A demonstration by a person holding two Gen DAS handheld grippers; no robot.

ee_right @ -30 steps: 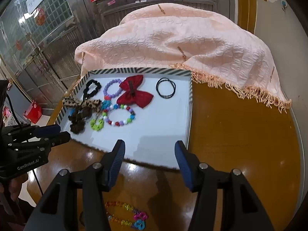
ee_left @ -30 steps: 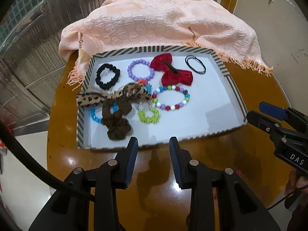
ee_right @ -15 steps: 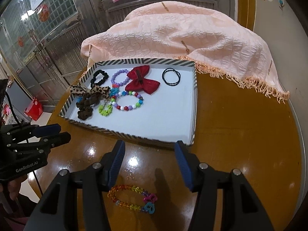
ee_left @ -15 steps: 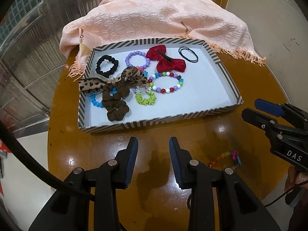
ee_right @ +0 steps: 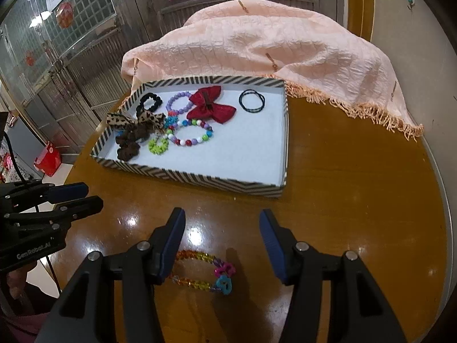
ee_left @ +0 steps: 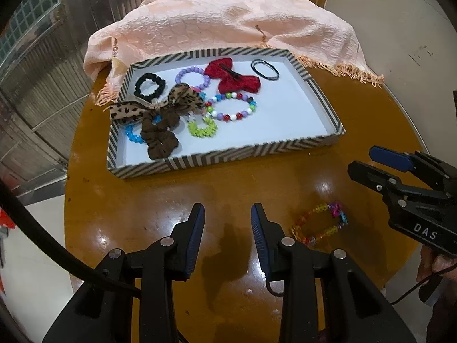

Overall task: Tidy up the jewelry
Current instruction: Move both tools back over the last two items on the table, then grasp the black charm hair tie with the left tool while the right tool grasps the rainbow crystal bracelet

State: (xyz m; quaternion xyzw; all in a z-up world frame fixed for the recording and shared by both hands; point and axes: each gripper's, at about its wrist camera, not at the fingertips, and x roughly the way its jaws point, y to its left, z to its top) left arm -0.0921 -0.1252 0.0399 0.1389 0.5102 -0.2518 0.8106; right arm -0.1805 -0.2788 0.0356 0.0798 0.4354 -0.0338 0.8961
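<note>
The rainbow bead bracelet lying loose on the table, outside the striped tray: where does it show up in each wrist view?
Left wrist view: rainbow bead bracelet lies low and right on the wooden table, right of the open left gripper.
Right wrist view: it lies low centre, between the fingers of the open right gripper.
Shared landmark: the striped tray, beyond the bracelet in both views.

We cannot see the far rim of the striped tray [ee_left: 311, 145], which slips under the peach cloth [ee_left: 228, 17]. The blue bracelet [ee_left: 132, 136] lies mostly hidden beneath the brown scrunchie [ee_left: 161, 140]. The left finger [ee_right: 168, 243] covers part of the rainbow bracelet [ee_right: 200, 271].
</note>
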